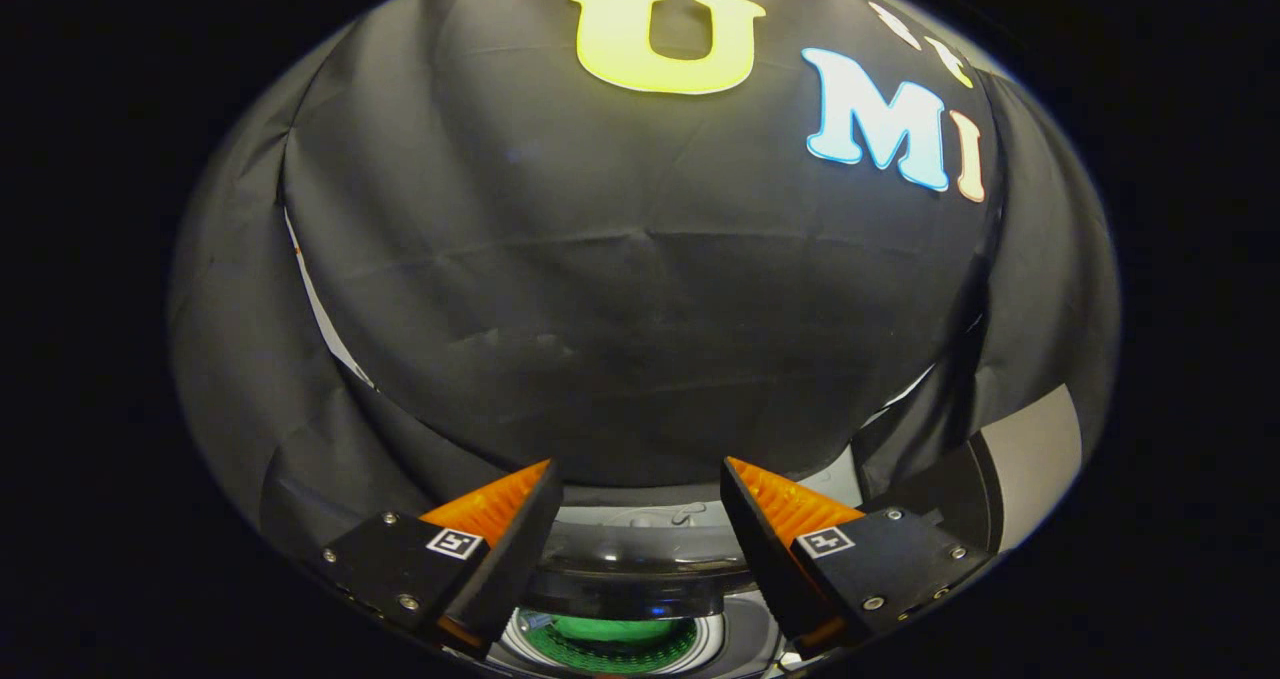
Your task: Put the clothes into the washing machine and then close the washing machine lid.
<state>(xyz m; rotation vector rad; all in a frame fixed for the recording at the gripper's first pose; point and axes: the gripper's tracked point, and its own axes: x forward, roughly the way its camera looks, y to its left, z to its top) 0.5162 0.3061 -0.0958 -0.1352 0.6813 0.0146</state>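
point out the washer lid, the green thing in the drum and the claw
lid (640,559): gripper view, on its dark glossy front edge, between the fingers
green thing (605,629): gripper view, on its top, inside the drum
claw (637,484): gripper view, midway between the open fingertips

Showing black, creased and matte, across the cloth wall (640,309) beyond the fingers. Gleaming glossy black with pale streaks of reflection along the washing machine lid (640,559) between the fingers. Glowing bright green inside the drum (610,639) below, ringed by a white band. Standing grey on a flat panel (1035,449) to the right. Carrying small black-and-white square markers on the gripper (637,549), its fingers spread apart, gripping nothing.
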